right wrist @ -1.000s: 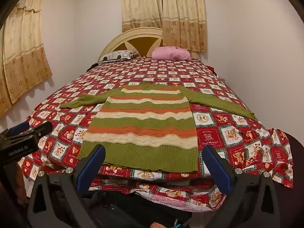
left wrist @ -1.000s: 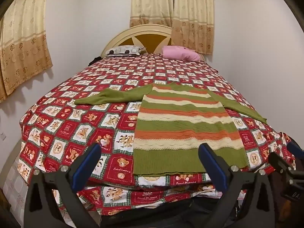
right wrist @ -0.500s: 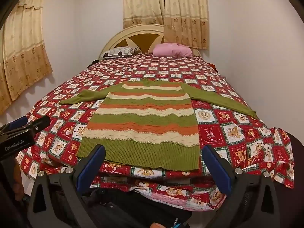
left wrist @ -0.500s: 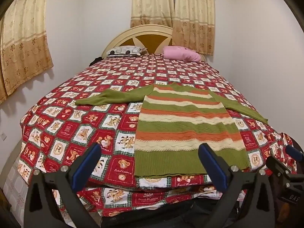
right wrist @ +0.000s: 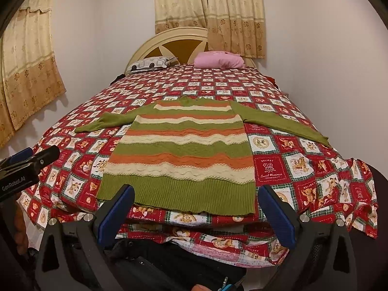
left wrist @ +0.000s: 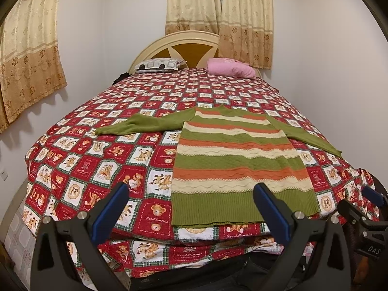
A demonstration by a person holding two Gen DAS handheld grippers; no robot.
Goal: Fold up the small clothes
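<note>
Both the left gripper [left wrist: 191, 208] and right gripper [right wrist: 196, 209] are spread wide and empty, hovering at the foot of the bed [left wrist: 80, 169]. The striped sweater [right wrist: 179, 155] lies flat on the quilt, sleeves out, hem just beyond the fingertips

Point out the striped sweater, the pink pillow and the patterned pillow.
striped sweater [right wrist: 184, 150]: right wrist view, on the wide green band at mid-body.
pink pillow [left wrist: 230, 67]: left wrist view, on the middle of its top surface.
patterned pillow [right wrist: 150, 63]: right wrist view, on the middle of its facing side.
</note>
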